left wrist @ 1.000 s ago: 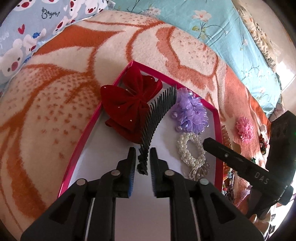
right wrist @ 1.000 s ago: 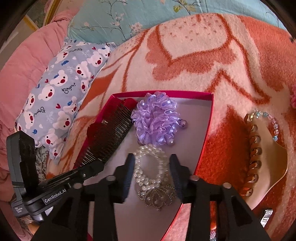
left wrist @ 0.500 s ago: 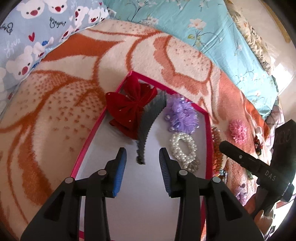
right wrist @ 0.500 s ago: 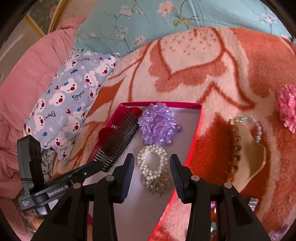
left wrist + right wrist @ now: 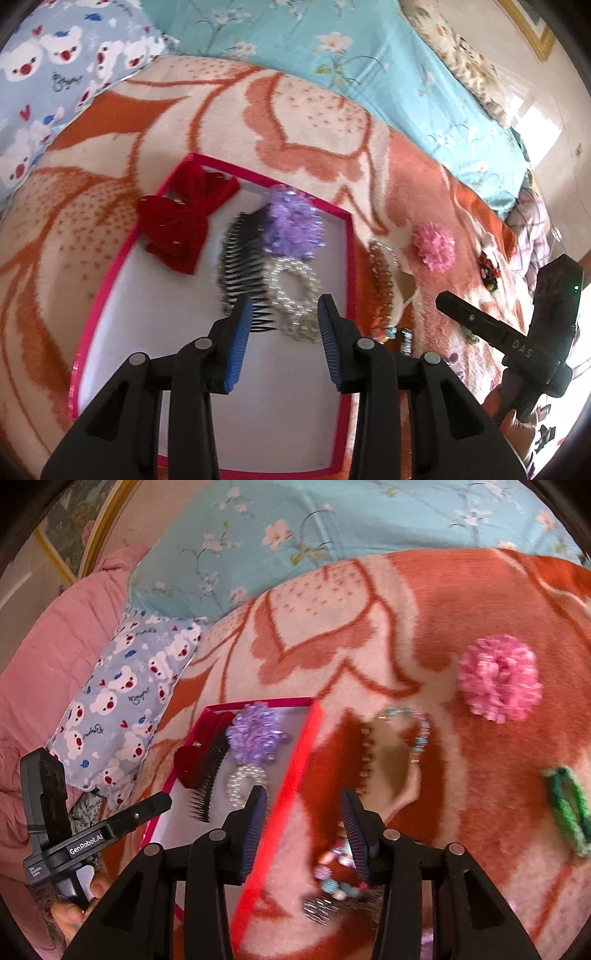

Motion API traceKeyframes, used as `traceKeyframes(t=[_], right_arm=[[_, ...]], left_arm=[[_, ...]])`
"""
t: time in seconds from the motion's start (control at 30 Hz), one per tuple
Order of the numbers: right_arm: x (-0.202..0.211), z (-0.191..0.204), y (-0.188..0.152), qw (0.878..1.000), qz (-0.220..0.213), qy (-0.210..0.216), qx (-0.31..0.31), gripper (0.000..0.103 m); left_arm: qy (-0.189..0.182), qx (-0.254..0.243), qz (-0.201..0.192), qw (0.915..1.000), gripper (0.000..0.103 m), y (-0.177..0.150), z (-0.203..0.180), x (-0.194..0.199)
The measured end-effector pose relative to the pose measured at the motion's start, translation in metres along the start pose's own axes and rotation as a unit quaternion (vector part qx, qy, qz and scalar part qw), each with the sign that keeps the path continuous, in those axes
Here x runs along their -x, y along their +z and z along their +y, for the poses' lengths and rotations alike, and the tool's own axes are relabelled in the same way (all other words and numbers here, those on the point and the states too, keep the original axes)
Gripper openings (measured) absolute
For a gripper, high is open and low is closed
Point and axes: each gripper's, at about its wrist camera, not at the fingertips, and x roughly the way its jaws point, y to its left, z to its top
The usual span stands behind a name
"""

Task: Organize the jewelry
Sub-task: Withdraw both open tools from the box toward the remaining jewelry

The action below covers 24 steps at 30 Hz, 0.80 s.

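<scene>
At frame centre the pink-rimmed tray (image 5: 110,273) holds a velvet red bow (image 5: 184,221), toothed black comb (image 5: 243,266), frilly purple scrunchie (image 5: 291,225) and pearl bracelet (image 5: 295,288). Both the left gripper (image 5: 284,314) and the right gripper (image 5: 303,812) gape empty.

"DAS" in pale letters on the black arm of the right hand-held gripper (image 5: 491,332), seen from the left wrist view. "GenRobot.AI" on a white label on the left hand-held gripper (image 5: 110,827), right wrist view; smaller label below it, too small to read. Bear-print pillow (image 5: 122,709) has cursive script, not legible.
</scene>
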Motion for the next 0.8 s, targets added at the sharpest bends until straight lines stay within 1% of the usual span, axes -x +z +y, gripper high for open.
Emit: traceKeyframes(t=[0.13, 0.47, 0.8], right_arm=[[0.018, -0.025, -0.005, 1.0, -0.006, -0.018, -0.014, 0.045], [0.058, -0.073, -0.015, 0.997, -0.028, -0.056, -0.044, 0.046], [0.087, -0.116, -0.023, 0.992, -0.041, -0.095, -0.068, 0.046]], left_arm=[[-0.01, -0.011, 0.005, 0.9999, 0.034, -0.002, -0.015, -0.003], [-0.024, -0.039, 0.019, 0.9988, 0.034, -0.011, -0.049, -0.01], [-0.044, -0.073, 0.041, 0.9955, 0.034, -0.02, -0.087, -0.025]])
